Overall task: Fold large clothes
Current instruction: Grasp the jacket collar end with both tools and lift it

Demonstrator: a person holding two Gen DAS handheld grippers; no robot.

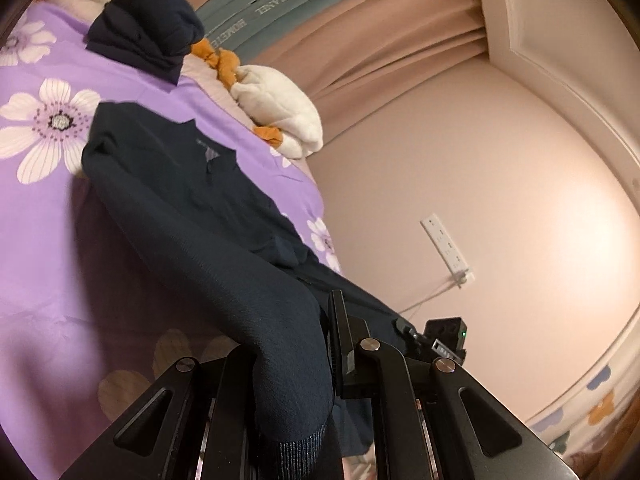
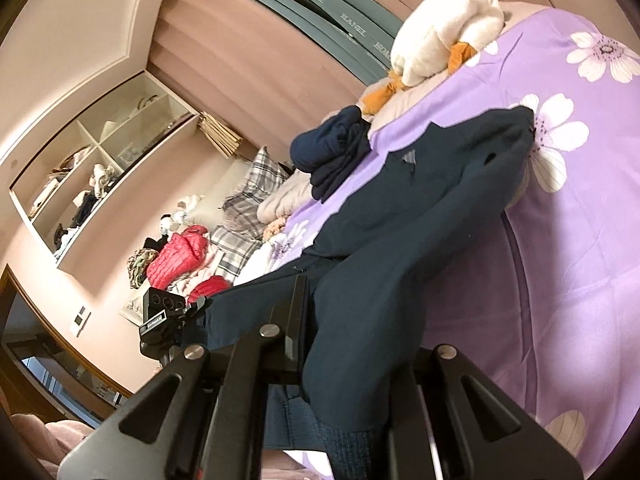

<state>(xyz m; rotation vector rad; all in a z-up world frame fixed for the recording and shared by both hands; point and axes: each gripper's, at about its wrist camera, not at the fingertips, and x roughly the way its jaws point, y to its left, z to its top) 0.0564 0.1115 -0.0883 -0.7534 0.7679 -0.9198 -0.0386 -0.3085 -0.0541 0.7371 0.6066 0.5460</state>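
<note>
Both grippers clench the navy sweater point(image 1: 192, 200): left gripper point(image 1: 296, 360) and right gripper point(image 2: 344, 360) each pinch a sleeve near its cuff, lifting it off the purple bedspread point(image 1: 36, 240), folded clothes point(image 1: 148, 28) beyond.

Dark navy knit sweater point(image 1: 188, 184) w/ ribbed hem, spread on bed, near end lifted, collar far side.

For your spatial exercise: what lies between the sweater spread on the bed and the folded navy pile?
Only bare purple floral sheet separates the sweater from the pile; the left wrist view shows it best.
</note>
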